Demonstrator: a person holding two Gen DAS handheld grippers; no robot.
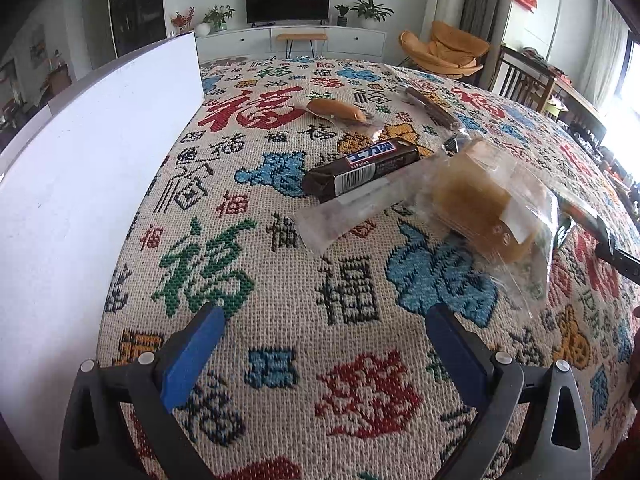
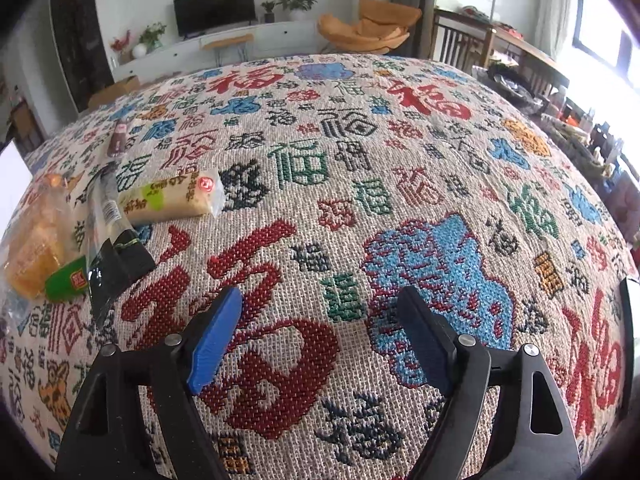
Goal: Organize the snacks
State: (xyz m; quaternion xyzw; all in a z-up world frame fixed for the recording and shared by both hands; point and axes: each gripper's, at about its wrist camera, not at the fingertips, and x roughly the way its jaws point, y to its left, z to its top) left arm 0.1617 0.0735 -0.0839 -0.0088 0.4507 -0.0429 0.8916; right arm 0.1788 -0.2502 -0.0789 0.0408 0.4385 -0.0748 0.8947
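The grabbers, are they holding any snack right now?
No. The left gripper and the right gripper are both open and hold nothing; the chocolate bar lies on the cloth.

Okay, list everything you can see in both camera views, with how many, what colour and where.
chocolate bar: one, dark brown wrapper, middle of the cloth
clear-wrapped cake: one, golden brown, right of the chocolate bar
bread roll: one, orange-brown, farther back on the cloth
thin brown stick: one, brown, far right of the roll
pale yellow packet: one, yellow with green, left in the right wrist view
white board: one, white, standing at the left edge
patterned cloth: one, beige with coloured characters, under everything
left gripper: one, blue pads, open, empty
right gripper: one, blue pads, open, empty
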